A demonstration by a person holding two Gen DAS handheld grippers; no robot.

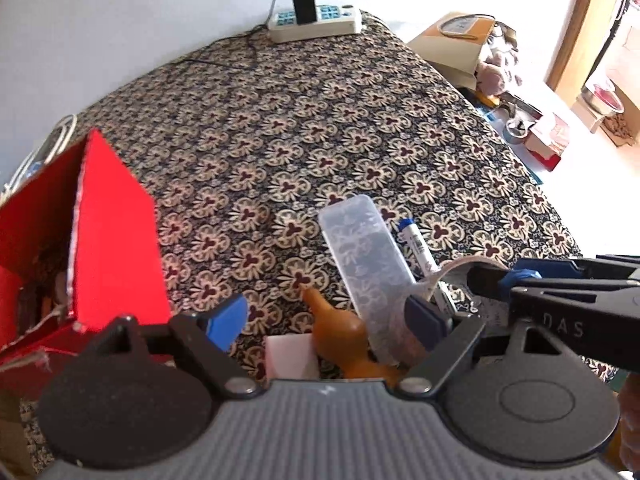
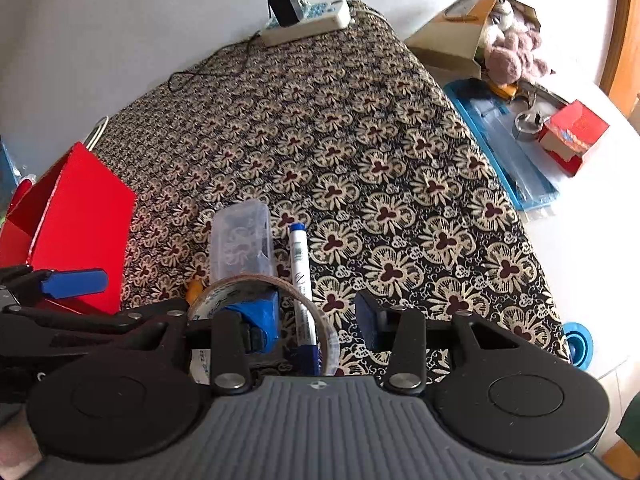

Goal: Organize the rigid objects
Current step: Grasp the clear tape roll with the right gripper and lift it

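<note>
So there's a table under a dark floral-patterned cloth (image 1: 320, 120), and most of the stuff sits bunched at the near edge. The left gripper (image 1: 326, 312) has its blue-padded jaws spread wide, holding nothing, hovering over a small orange plastic animal figure (image 1: 340, 328) and a white block (image 1: 290, 354) right beside it. Just past those lies a clear frosted plastic case (image 1: 368, 264), long and rounded at the corners, and touching its right side is a white marker with a blue cap (image 2: 300, 264), pointing away toward the far wall.

The right gripper (image 2: 320, 312) has its jaws apart too, but its left finger (image 2: 260, 312) is poked through a roll of clear packing tape (image 2: 264, 300), so the ring is hanging around that one finger, not squeezed between both.

Off to the left sits an open red cardboard box (image 1: 108, 240) with some bits inside I can't make out. Far end: a white power strip (image 1: 316, 22) with a black charger plugged in.
</note>
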